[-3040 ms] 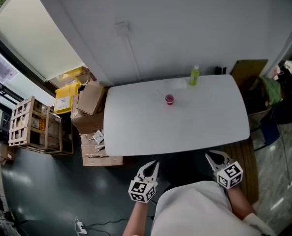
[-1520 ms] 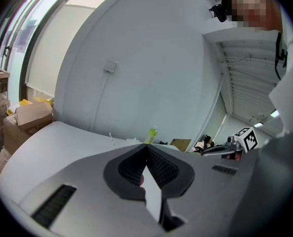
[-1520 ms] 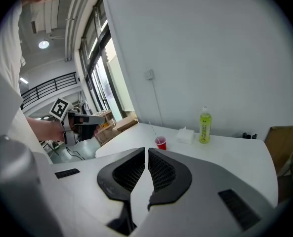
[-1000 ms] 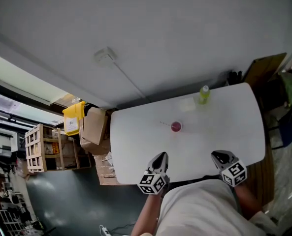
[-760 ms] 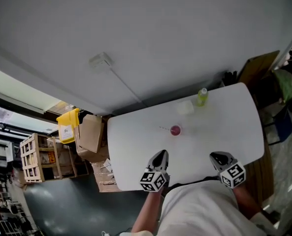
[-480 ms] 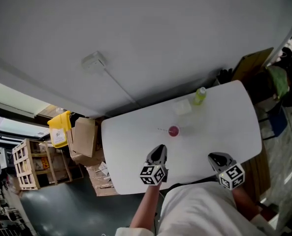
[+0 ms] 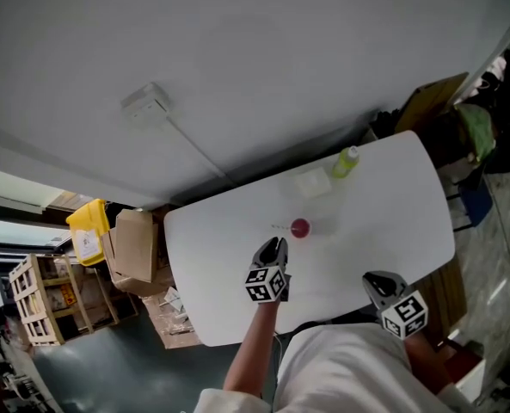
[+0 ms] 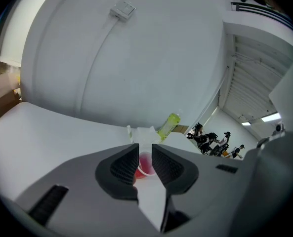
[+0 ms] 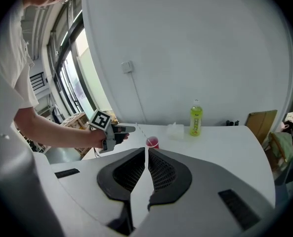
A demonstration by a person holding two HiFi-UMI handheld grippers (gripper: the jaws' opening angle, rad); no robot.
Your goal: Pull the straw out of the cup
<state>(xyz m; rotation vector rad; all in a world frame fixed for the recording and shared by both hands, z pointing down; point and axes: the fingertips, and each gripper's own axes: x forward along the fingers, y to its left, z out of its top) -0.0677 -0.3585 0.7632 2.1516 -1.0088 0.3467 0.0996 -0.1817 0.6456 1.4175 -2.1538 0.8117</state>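
A small red cup [image 7: 300,228] stands mid-table, a thin straw [image 7: 279,227] leaning out of it to the left. In the right gripper view the cup [image 9: 152,142] and straw [image 9: 142,132] show beyond the jaws. My left gripper [image 7: 273,248] reaches over the white table [image 7: 384,222], tips just short of the cup, jaws a narrow gap apart and empty. The cup [image 8: 146,163] shows through that gap in the left gripper view [image 8: 145,149]. My right gripper [image 7: 378,281] hangs at the table's front edge, jaws together and empty [image 9: 146,154].
A green bottle [image 7: 345,162] and a translucent box [image 7: 310,181] stand at the table's far edge by the wall. Cardboard boxes [image 7: 134,248] and a yellow bin [image 7: 86,233] sit on the floor to the left. A chair with bags [image 7: 474,144] is on the right.
My left gripper has moved forward over the table towards the cup and its jaws have narrowed. The right gripper stays near the front edge. The head camera has shifted.
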